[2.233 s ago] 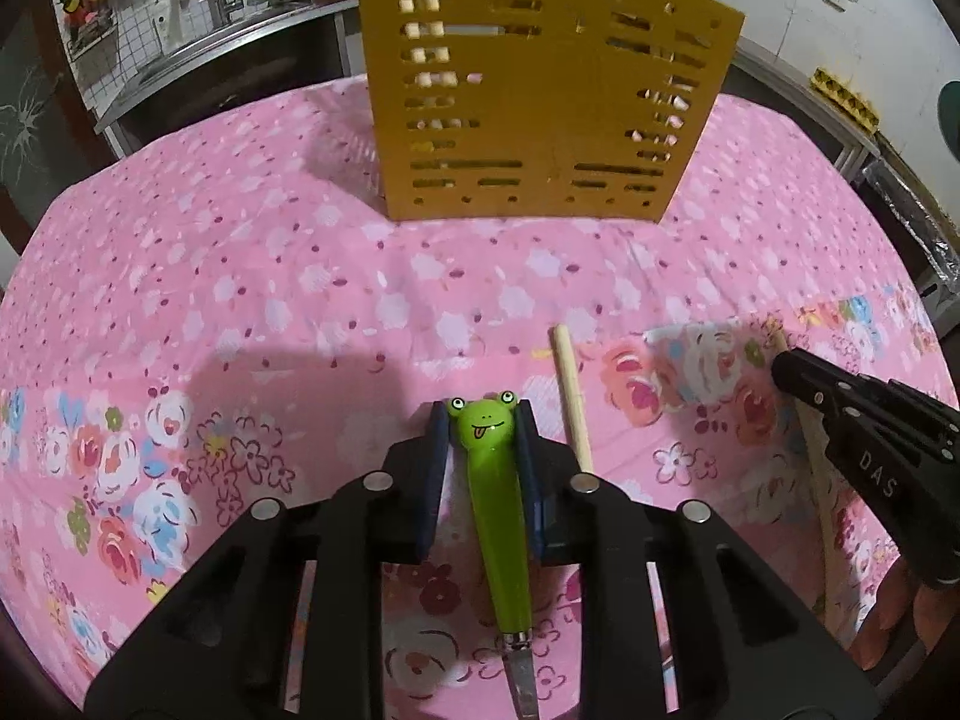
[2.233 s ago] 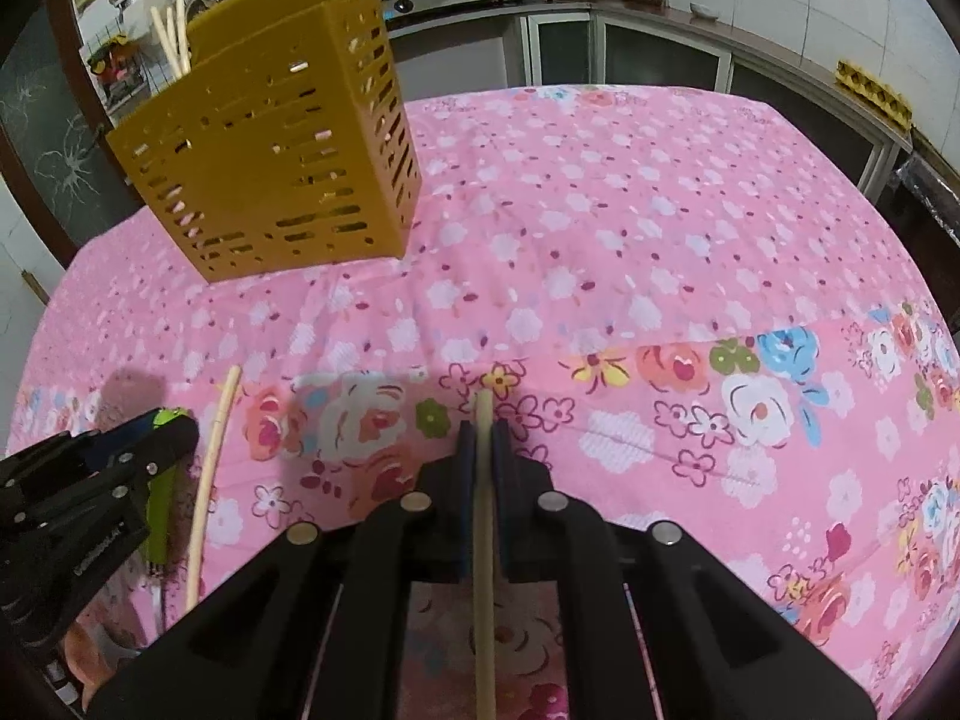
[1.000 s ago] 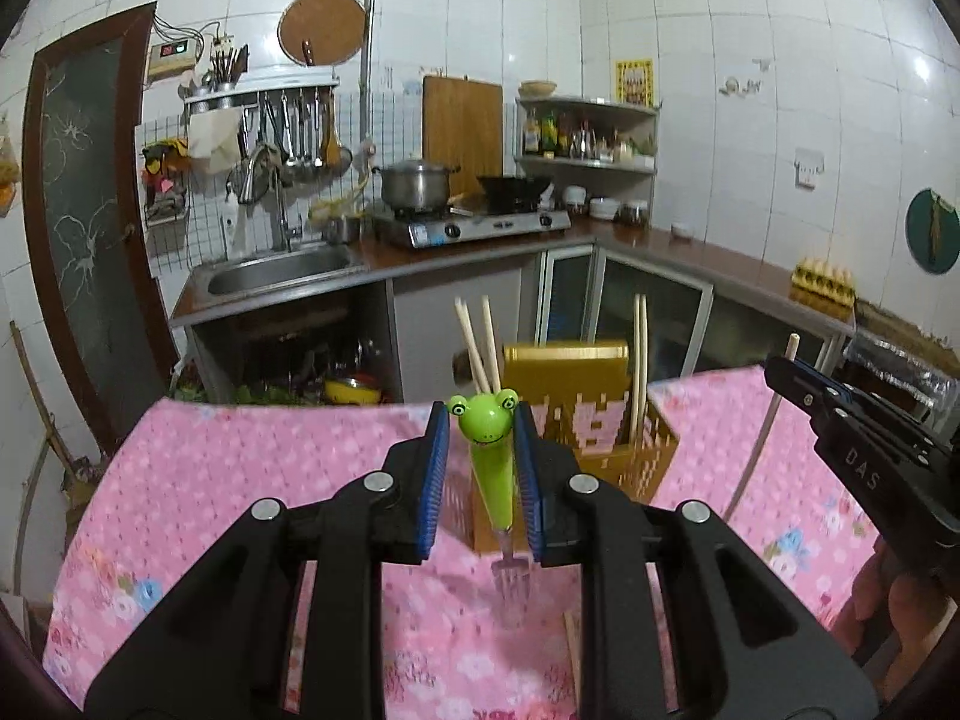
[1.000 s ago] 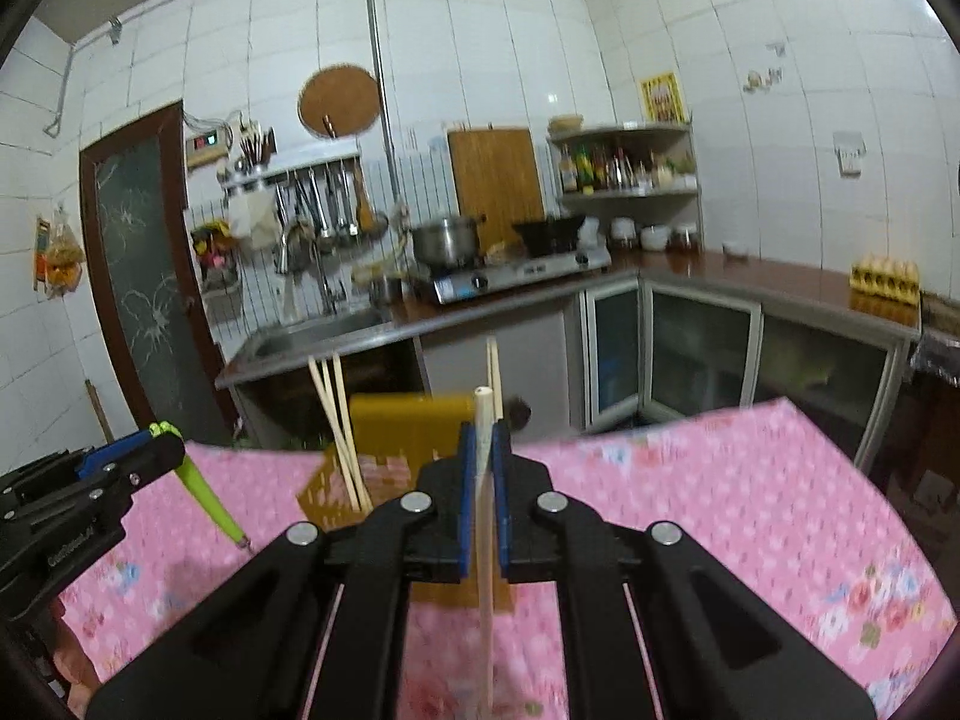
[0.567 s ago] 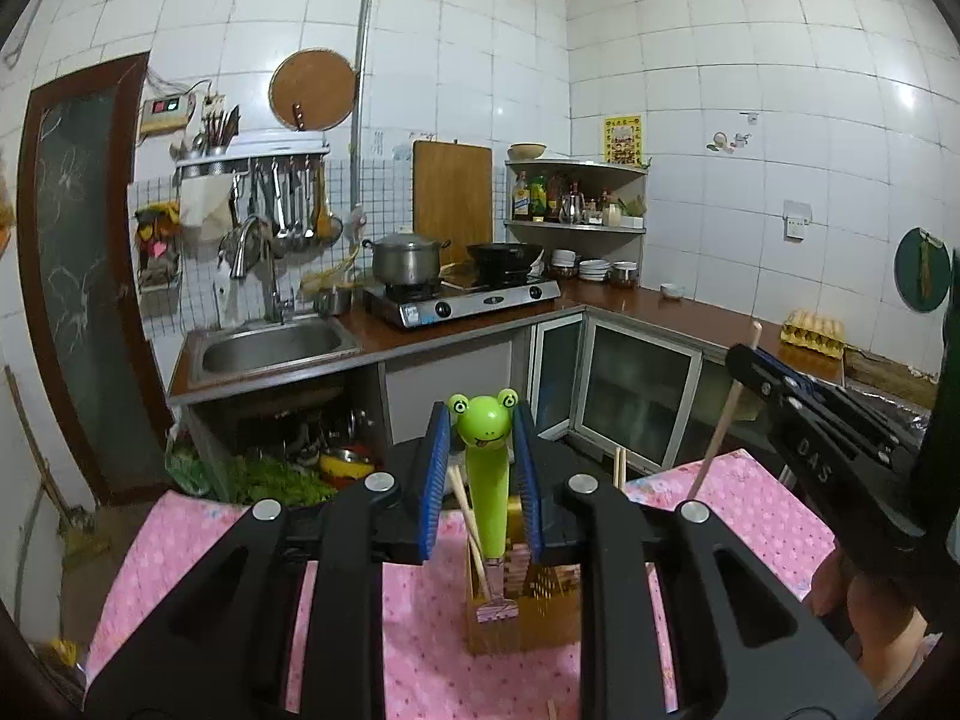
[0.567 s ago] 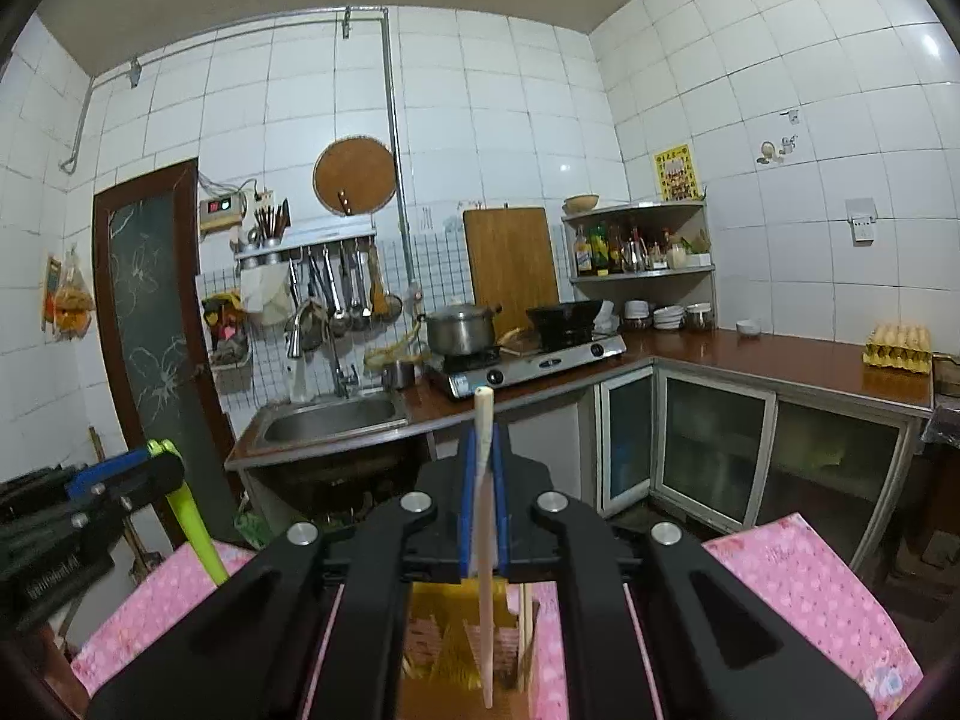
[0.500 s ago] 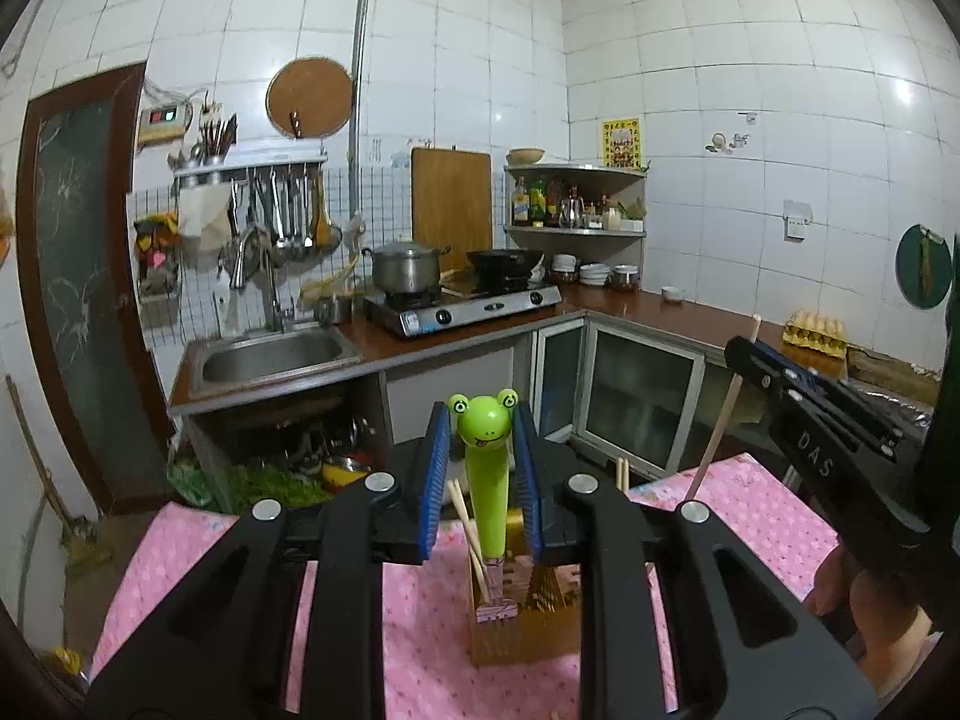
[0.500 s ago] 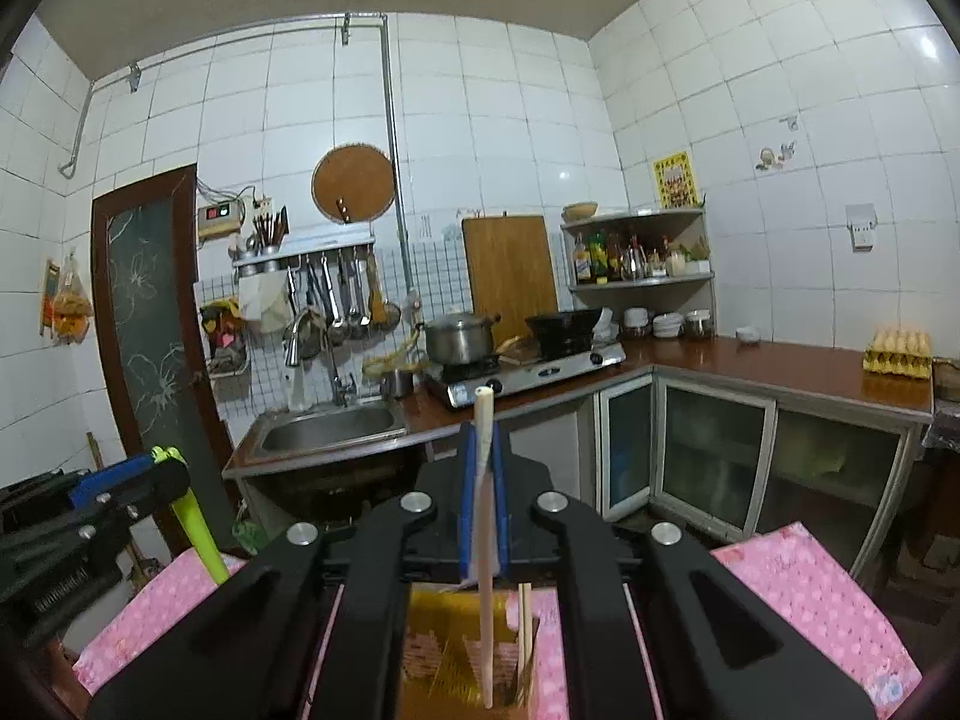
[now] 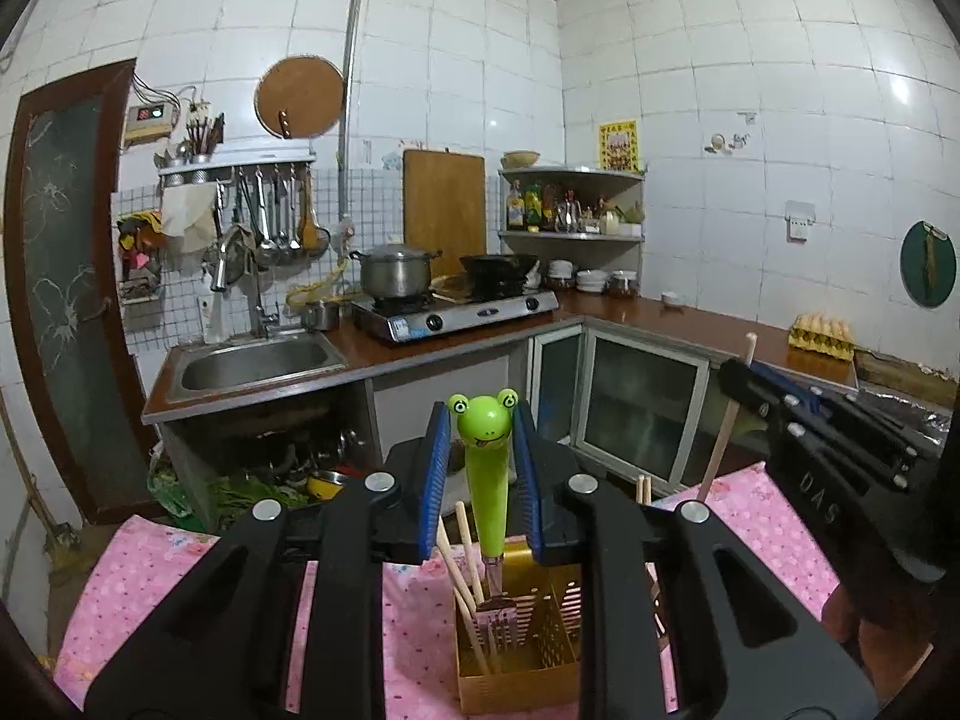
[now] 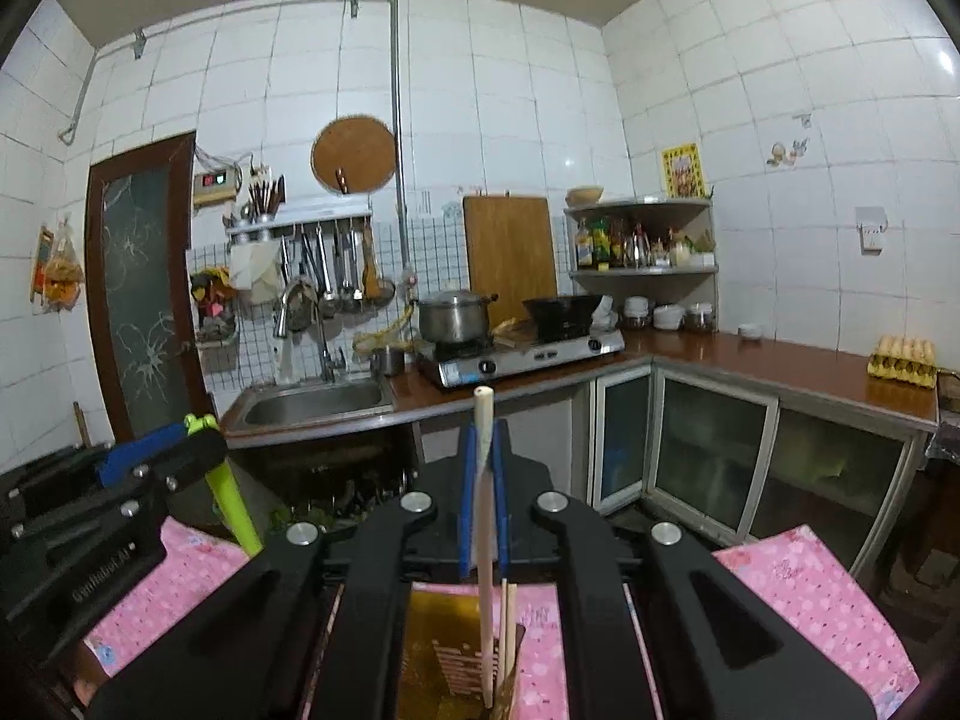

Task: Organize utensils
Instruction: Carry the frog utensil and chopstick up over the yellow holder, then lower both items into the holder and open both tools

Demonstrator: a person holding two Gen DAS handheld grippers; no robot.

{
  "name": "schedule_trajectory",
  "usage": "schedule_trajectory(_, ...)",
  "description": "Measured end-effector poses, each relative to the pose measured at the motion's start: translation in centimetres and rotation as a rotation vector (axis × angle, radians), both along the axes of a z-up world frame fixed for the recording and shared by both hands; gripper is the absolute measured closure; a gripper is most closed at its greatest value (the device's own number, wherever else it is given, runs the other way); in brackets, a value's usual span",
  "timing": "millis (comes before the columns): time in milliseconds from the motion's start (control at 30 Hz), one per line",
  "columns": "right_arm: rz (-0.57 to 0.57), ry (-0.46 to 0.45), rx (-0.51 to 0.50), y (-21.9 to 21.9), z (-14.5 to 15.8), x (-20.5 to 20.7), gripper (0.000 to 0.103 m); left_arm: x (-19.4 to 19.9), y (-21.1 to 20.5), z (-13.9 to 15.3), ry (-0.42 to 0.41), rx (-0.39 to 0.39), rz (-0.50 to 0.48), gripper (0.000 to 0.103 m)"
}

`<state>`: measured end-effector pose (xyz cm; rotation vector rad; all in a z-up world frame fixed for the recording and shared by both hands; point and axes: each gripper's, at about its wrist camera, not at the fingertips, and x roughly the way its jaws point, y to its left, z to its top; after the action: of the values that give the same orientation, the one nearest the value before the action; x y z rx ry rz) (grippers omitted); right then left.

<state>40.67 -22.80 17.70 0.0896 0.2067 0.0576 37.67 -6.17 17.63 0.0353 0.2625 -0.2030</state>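
Fork (image 9: 486, 480) & chopstick (image 10: 483, 540) now down into yellow caddy (image 9: 528, 648) w/ chopsticks.

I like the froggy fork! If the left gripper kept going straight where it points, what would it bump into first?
Probably nothing nearby. The left gripper points level toward the far counter, over the yellow utensil holder. The frog fork hangs down into the holder. Depth is unclear.

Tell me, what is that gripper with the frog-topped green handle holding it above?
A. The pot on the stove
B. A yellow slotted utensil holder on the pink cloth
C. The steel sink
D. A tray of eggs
B: the left gripper holds the frog-handled fork upright, prongs just inside the yellow utensil holder, beside chopsticks.
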Motion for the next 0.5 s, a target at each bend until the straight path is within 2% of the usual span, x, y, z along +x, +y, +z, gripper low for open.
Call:
schedule_trajectory(200,0.012,0.067,0.000,-0.4,-3.7,0.9,0.097,1.1,-0.6,-3.0,0.042,0.033,-0.035,0.083)
schedule_trajectory(500,-0.003,0.112,-0.015,-0.8,-7.5,1.3,0.097,2.3,0.3,-7.1,0.099,0.019,-0.002,0.083)
